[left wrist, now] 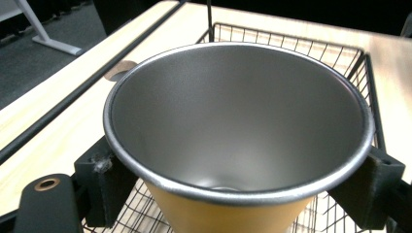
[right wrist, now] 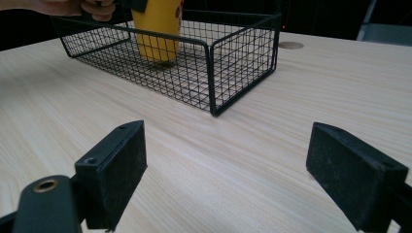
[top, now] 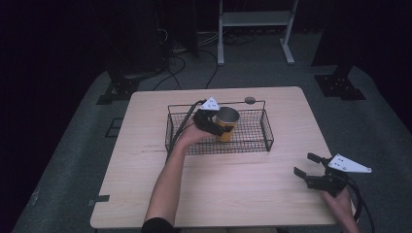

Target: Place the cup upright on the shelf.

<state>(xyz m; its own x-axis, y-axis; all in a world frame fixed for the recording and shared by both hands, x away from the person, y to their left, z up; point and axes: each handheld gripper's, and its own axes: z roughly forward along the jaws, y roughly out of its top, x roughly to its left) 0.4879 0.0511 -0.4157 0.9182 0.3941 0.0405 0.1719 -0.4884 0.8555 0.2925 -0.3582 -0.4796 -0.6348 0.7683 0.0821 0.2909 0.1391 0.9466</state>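
Note:
A yellow cup (top: 227, 124) with a bare metal inside stands upright in the black wire basket (top: 267, 130) at the table's middle. In the right gripper view the cup (right wrist: 158, 29) has its base down at the floor of the basket (right wrist: 243, 53). My left gripper (top: 218, 127) reaches in from the left and is shut on the cup just under its rim. In the left gripper view one jaw sits on each side of the cup (left wrist: 238, 121). My right gripper (top: 304, 164) hovers open over the table's near right corner, with bare wood between its jaws (right wrist: 226, 165).
A round grey grommet (top: 249, 100) sits in the tabletop behind the basket. A white metal stand (top: 255, 19) is on the floor beyond the table. Bare wood lies between the basket and the near edge.

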